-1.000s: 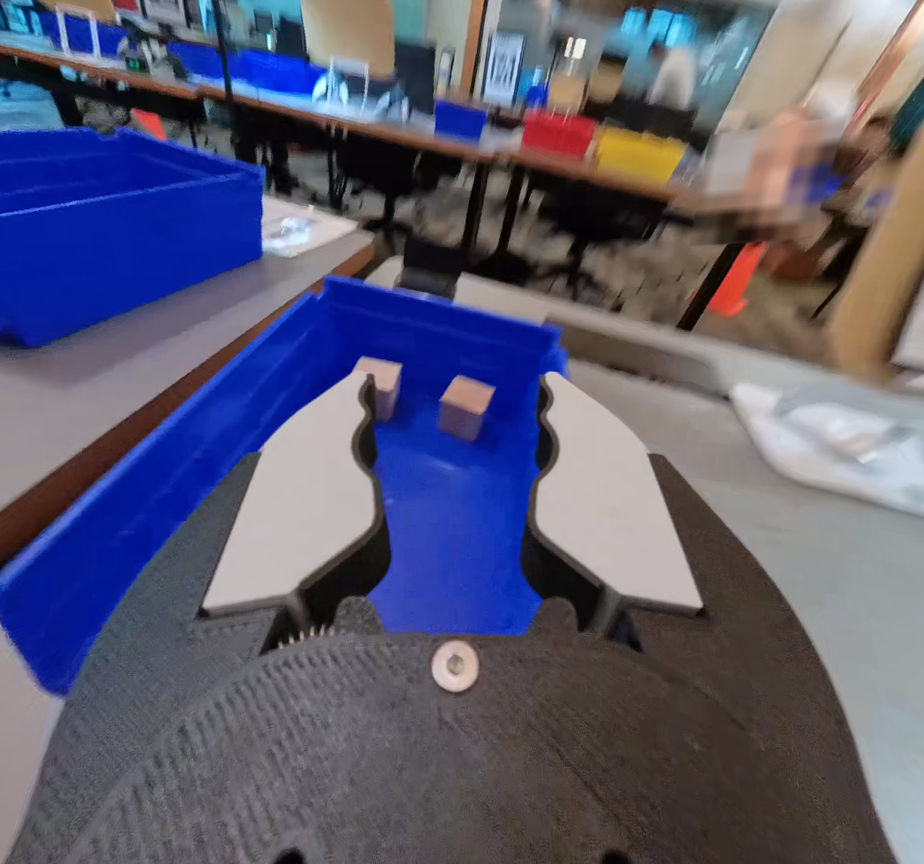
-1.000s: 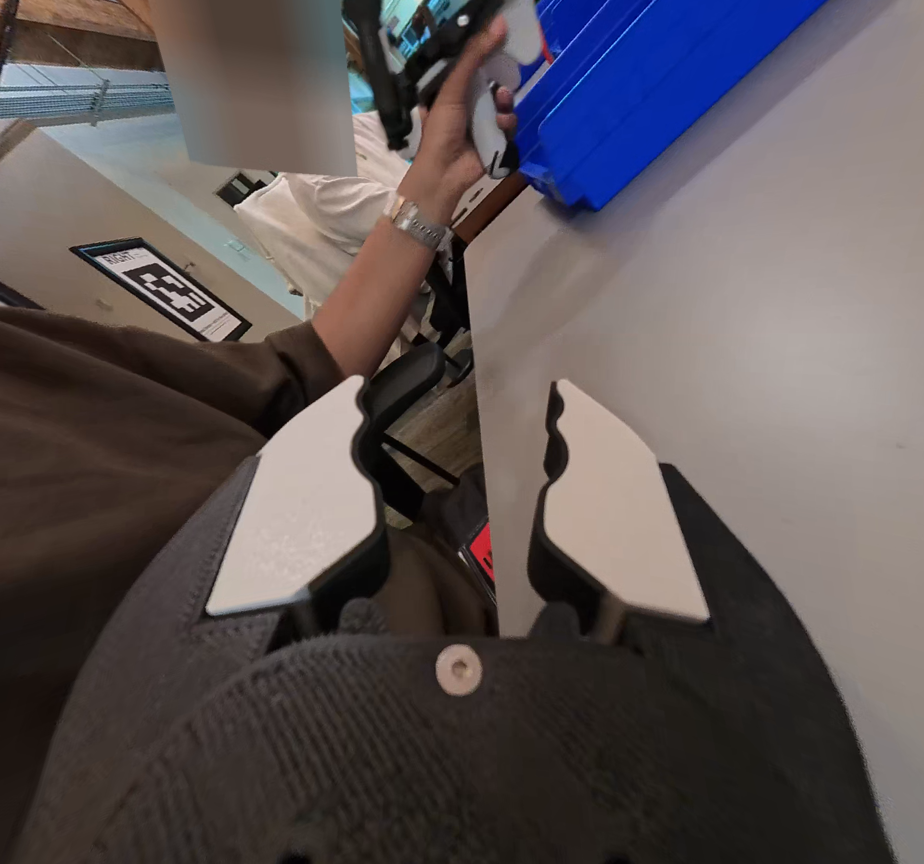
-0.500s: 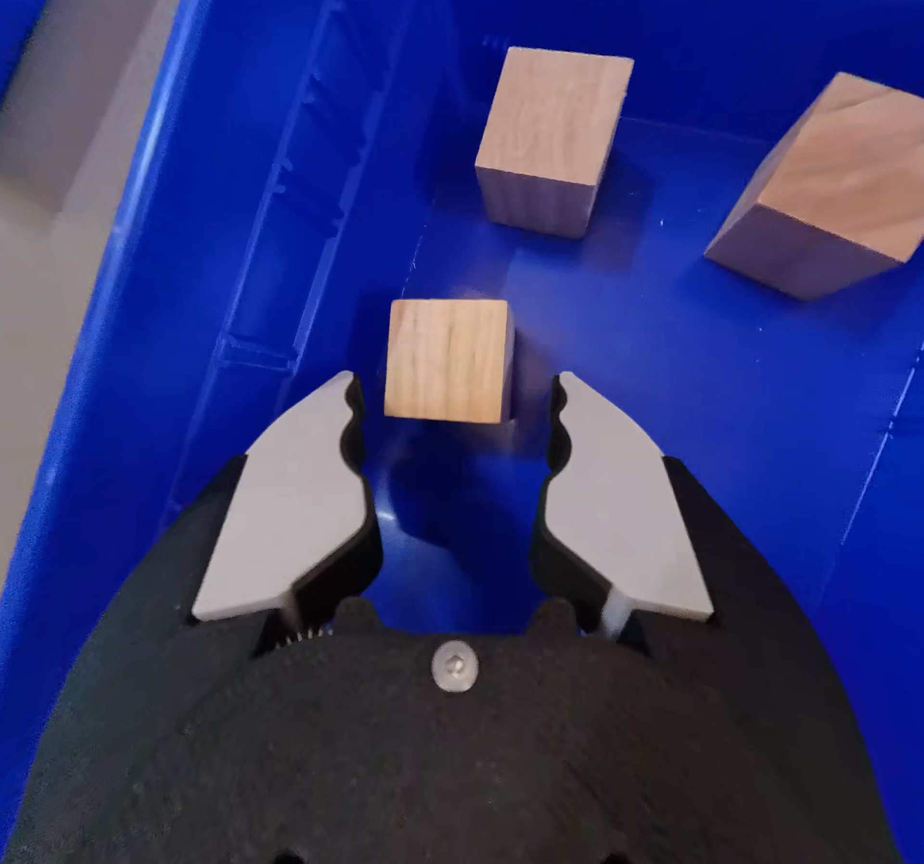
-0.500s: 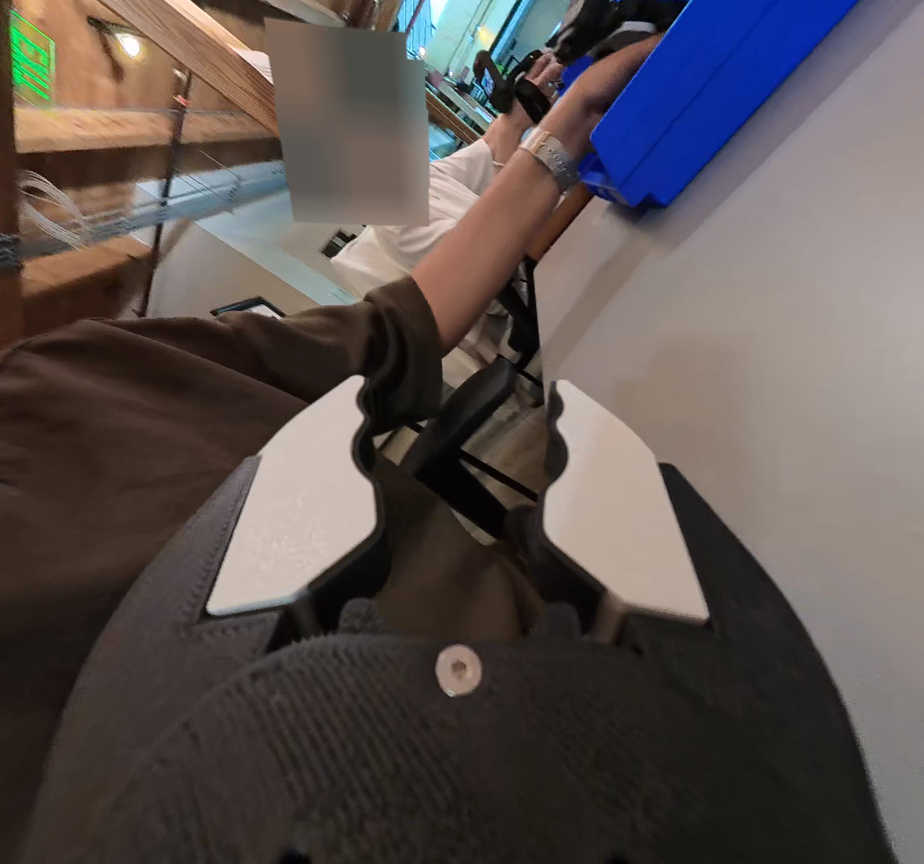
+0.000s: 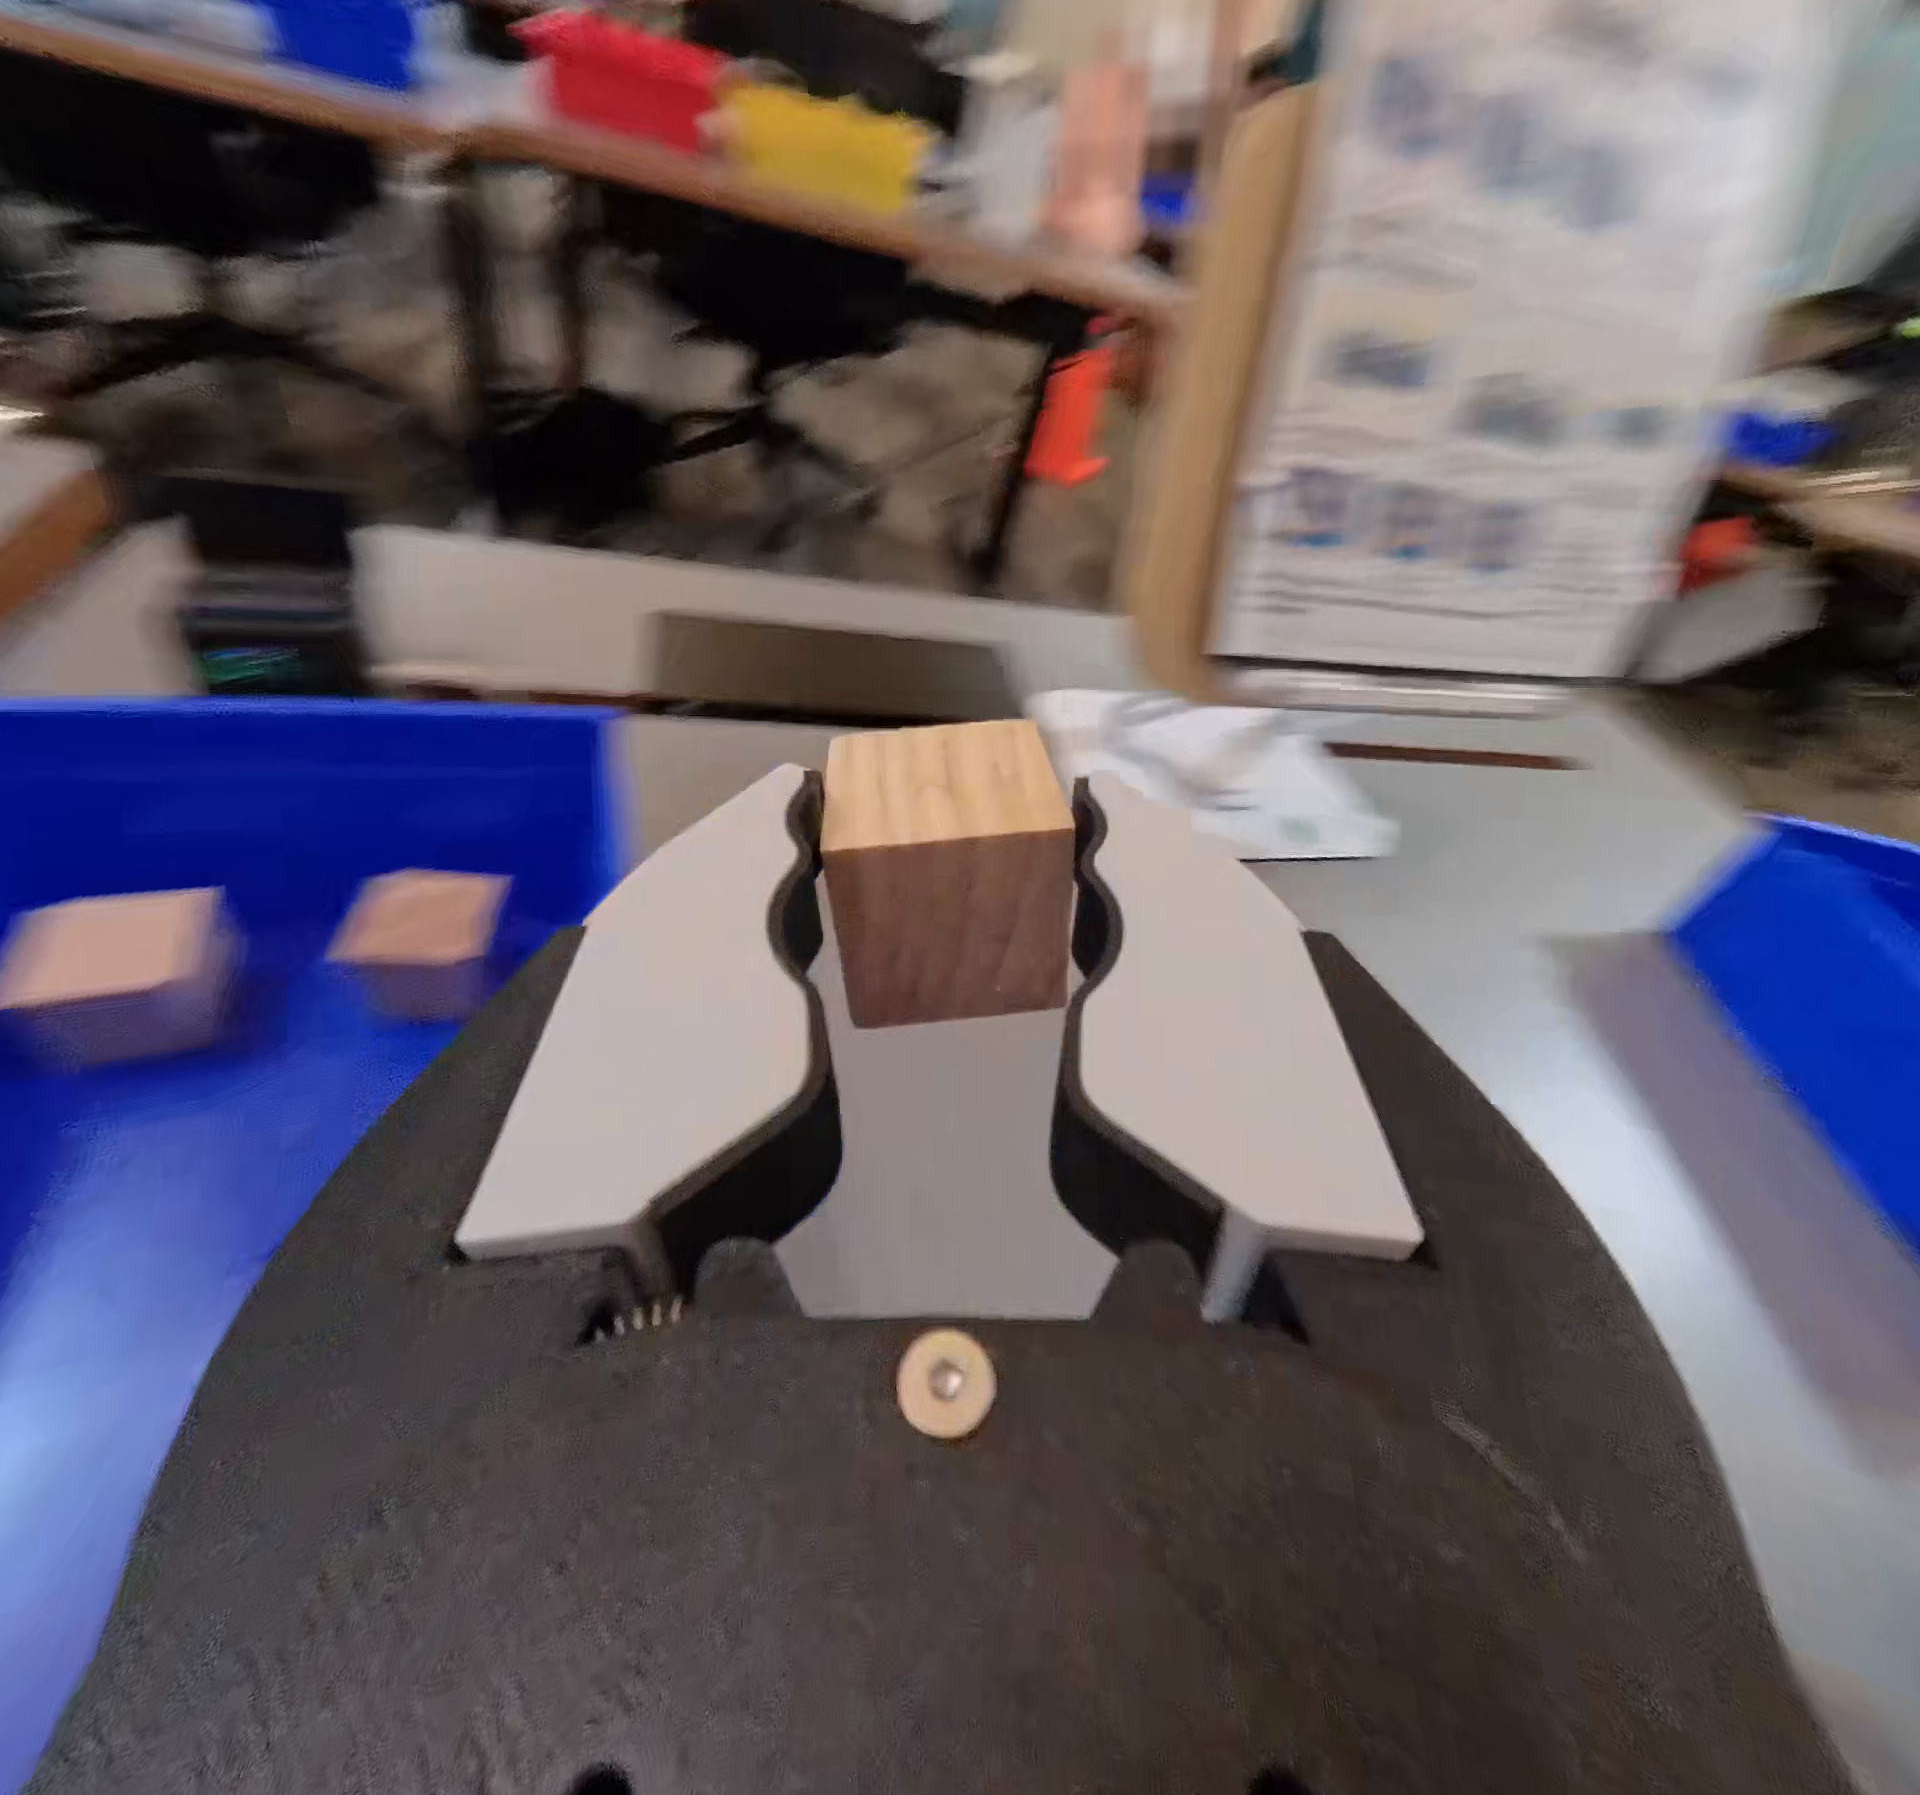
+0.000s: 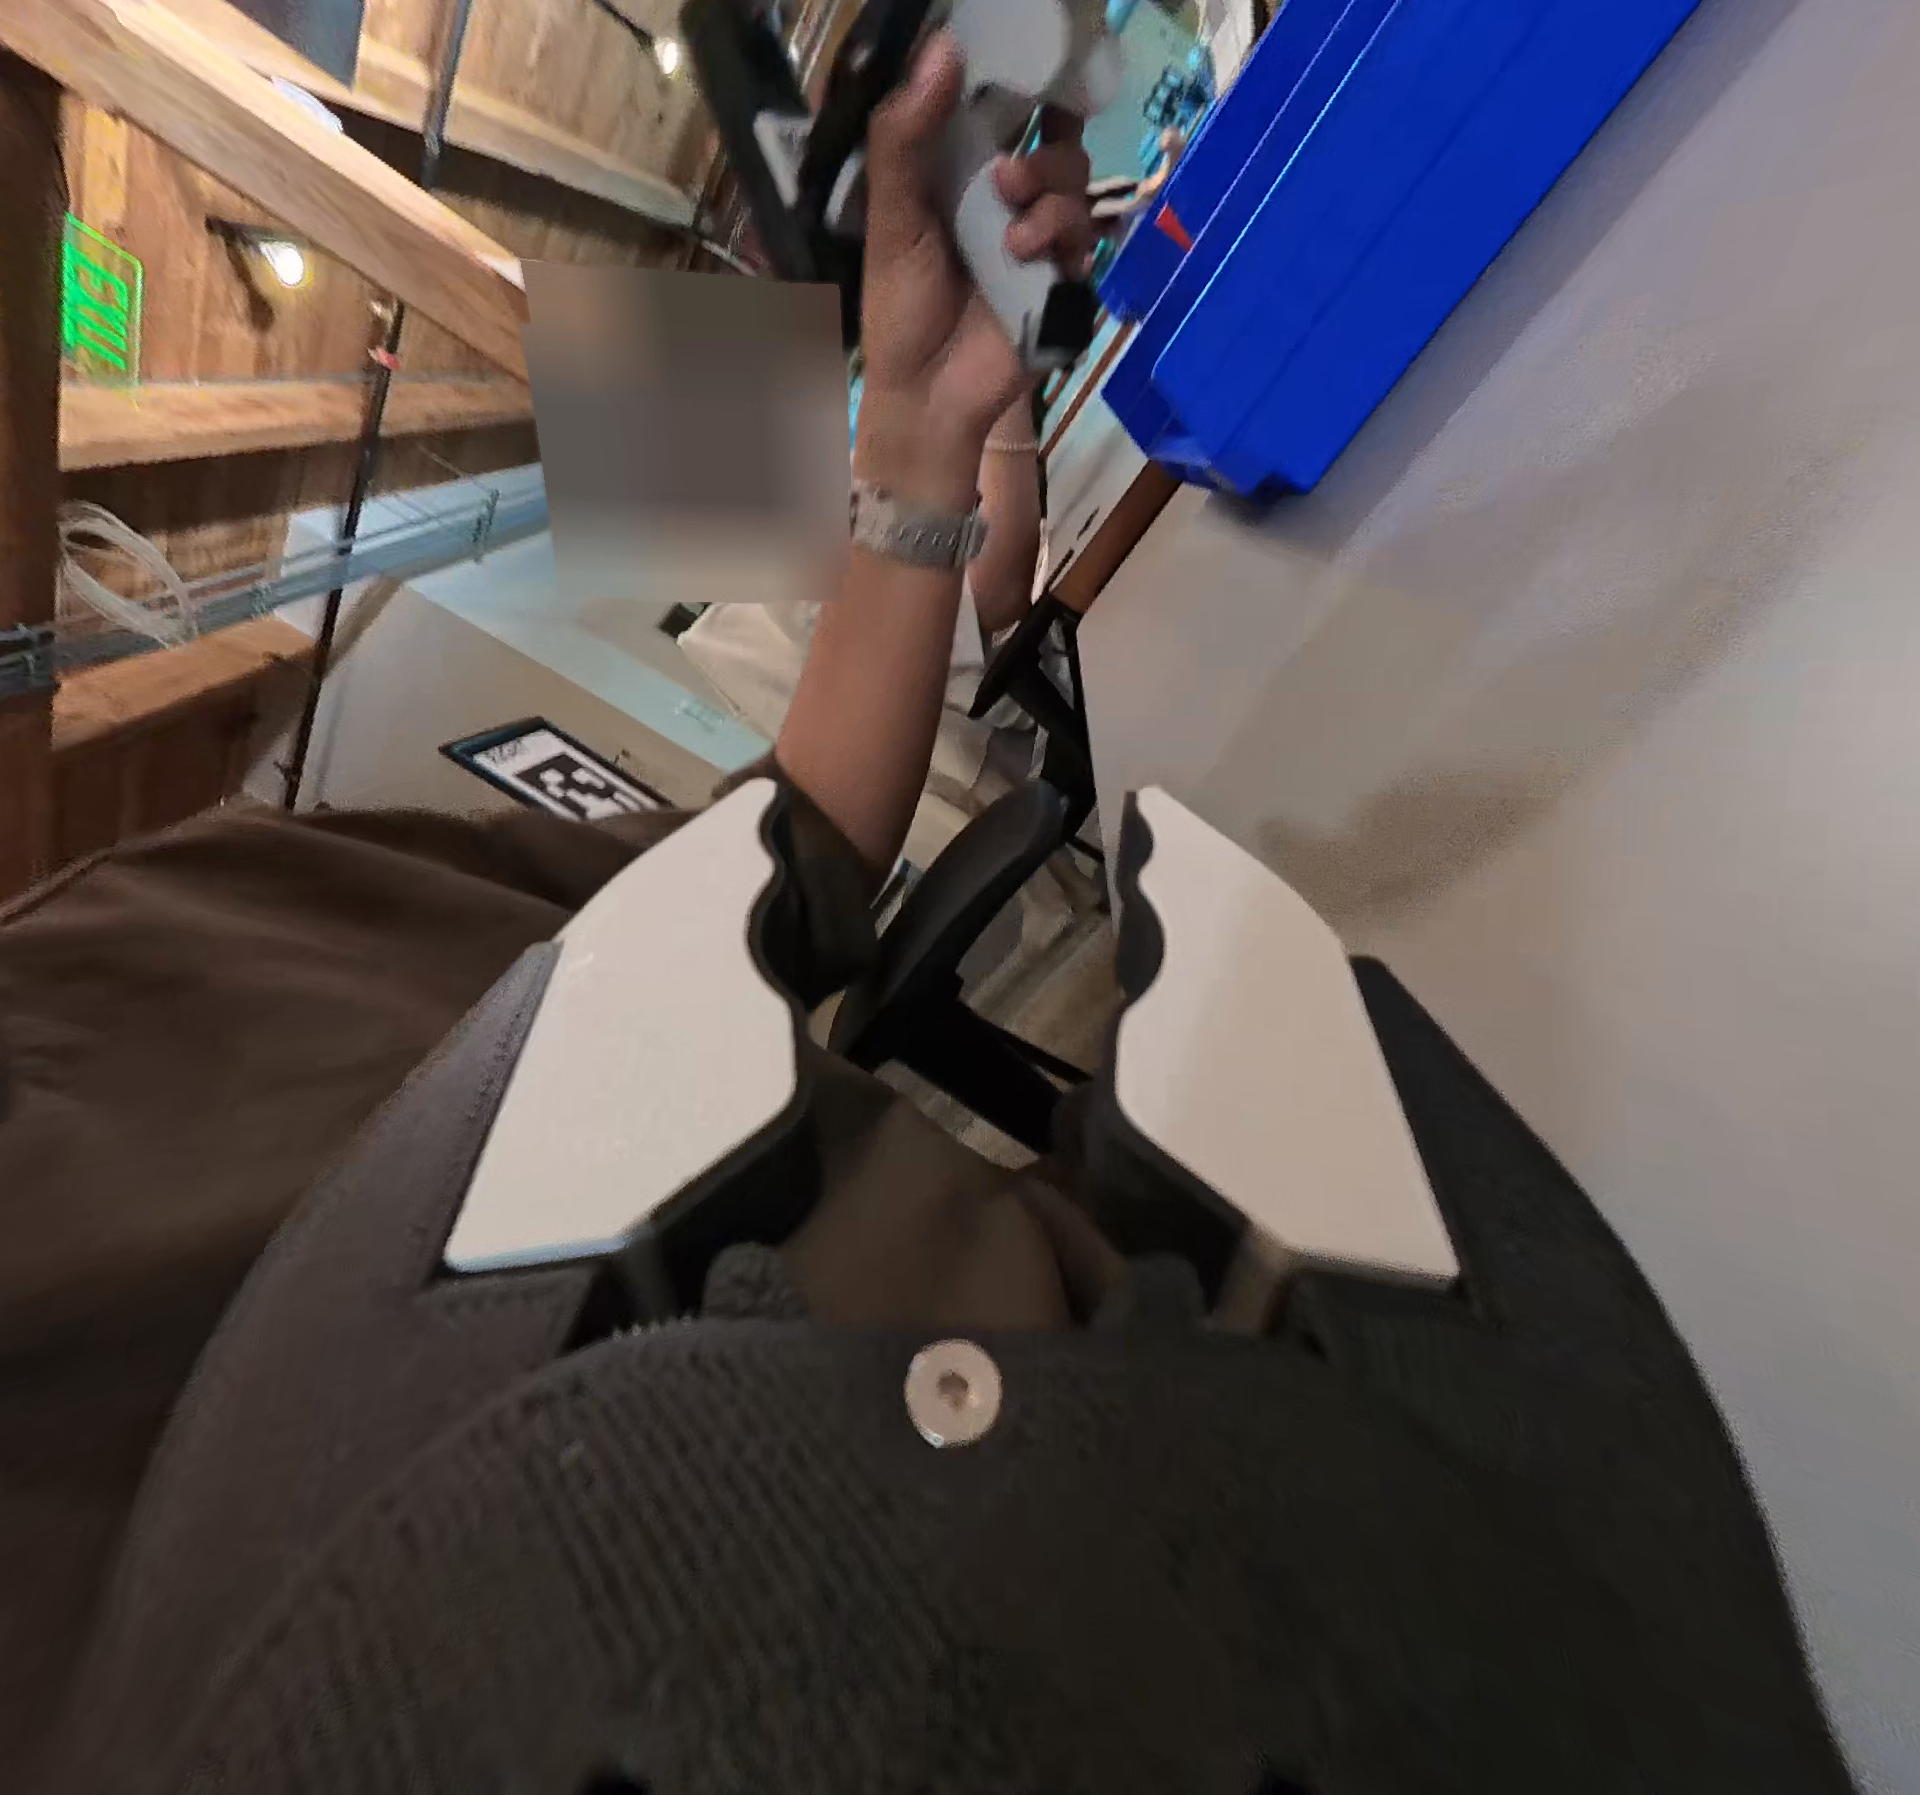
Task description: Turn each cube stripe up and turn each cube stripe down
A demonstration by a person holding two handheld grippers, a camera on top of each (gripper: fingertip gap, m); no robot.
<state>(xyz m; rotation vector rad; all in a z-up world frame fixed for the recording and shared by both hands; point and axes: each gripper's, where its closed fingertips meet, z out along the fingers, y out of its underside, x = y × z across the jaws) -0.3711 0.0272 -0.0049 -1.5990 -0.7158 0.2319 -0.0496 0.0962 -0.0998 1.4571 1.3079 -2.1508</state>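
Note:
My left gripper is shut on a wooden cube and holds it in the air above the grey table. The cube shows a light top face and a darker front face; I see no stripe on it. Two more wooden cubes lie blurred in the blue bin at the left. My right gripper is open and empty, tilted sideways beside the table edge. The left gripper shows far off in the right wrist view, held by a hand.
A second blue bin sits at the right edge. A white plastic bag lies on the table behind the cube. Blue bins are stacked on the table in the right wrist view. A person's arm and brown sleeve fill its left side.
My left gripper has closed on the near cube and lifted it out of the bin, tipping up level. The right gripper stays open and has barely moved.

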